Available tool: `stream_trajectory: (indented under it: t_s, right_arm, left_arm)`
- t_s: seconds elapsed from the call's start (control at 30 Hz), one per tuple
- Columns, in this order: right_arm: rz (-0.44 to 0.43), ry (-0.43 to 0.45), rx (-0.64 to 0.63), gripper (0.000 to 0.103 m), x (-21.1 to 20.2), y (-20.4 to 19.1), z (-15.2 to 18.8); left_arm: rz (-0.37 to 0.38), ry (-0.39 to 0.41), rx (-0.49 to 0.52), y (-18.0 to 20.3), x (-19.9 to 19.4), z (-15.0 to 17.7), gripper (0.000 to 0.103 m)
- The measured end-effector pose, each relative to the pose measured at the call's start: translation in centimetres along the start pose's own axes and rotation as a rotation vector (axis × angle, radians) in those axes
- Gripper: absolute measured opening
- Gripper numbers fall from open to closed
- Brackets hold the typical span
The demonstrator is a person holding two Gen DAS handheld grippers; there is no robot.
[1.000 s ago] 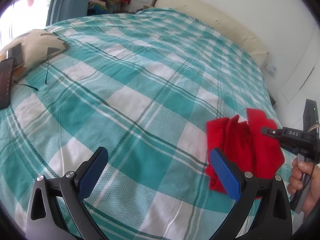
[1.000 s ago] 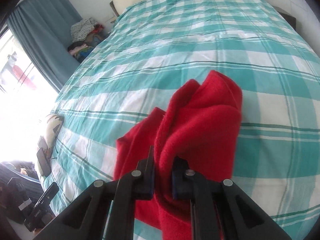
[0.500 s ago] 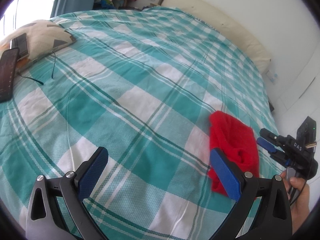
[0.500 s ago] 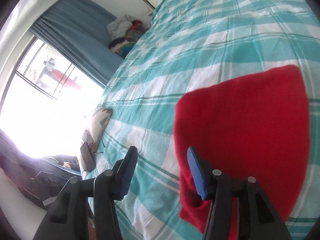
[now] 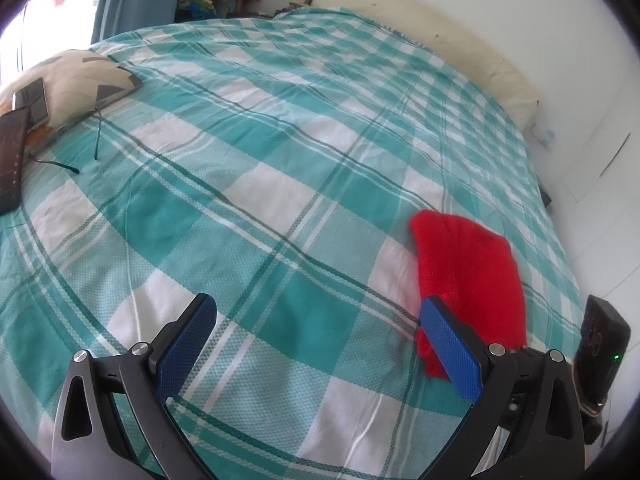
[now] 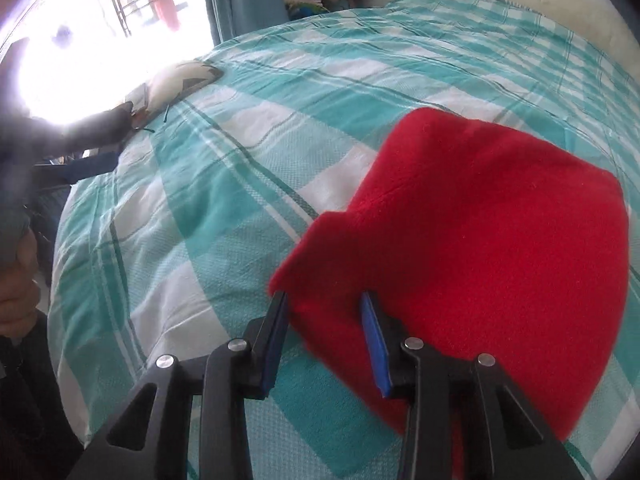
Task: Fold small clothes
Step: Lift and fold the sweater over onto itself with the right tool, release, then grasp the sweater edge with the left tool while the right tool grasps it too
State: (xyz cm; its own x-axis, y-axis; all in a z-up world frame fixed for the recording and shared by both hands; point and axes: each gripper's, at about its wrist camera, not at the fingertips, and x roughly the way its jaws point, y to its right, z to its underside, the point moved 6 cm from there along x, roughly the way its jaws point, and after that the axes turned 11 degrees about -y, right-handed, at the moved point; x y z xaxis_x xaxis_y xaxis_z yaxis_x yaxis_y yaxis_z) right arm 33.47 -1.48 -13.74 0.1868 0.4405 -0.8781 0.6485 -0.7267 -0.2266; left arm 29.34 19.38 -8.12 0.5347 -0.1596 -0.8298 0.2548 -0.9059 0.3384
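Left wrist view: the left gripper (image 5: 318, 342) fills the bottom of the frame with its blue-padded jaws spread wide and nothing between them, hovering over a teal and white checked bedspread (image 5: 256, 184). A folded red fleece cloth (image 5: 466, 276) lies on the bedspread at lower right, its near edge partly hidden behind the right-hand blue pad. A patterned cushion (image 5: 76, 80) sits at upper left with two phones (image 5: 34, 98) resting at its near end, and a cream pillow (image 5: 440, 36) runs along the wall at upper right. A dark device with a green light (image 5: 600, 346) shows at the right edge.

Right wrist view: the right gripper (image 6: 324, 334) reaches up from the bottom centre, jaws partly apart, straddling the near left corner of the red fleece cloth (image 6: 492, 240); the pads do not appear to press on it, so it holds nothing firmly. The cloth lies flat across the right half of the frame on the bedspread (image 6: 224, 208). The cushion (image 6: 180, 80) is at upper left beside a bright window, and a hand (image 6: 18, 280) shows at the left edge.
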Motion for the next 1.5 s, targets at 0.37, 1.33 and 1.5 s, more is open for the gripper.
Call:
stream_trajectory:
  t_s: [0.37,1.33,1.5]
  right_arm:
    - [0.134,-0.033,0.195,0.025,-3.2,7.7,9.2]
    - [0.239,0.327,0.350,0.071,-13.5,7.3,17.9]
    - [0.225,0.318,0.355,0.071,-12.9,7.3,17.8]
  left_arm:
    - [-0.009,-0.016,0.061,2.4,0.9,1.3,0.102]
    - [-0.257,0.044,0.400,11.2,3.5,5.0,0.102]
    - [-0.284,0.060,0.408,11.0,3.3,4.8,0.102]
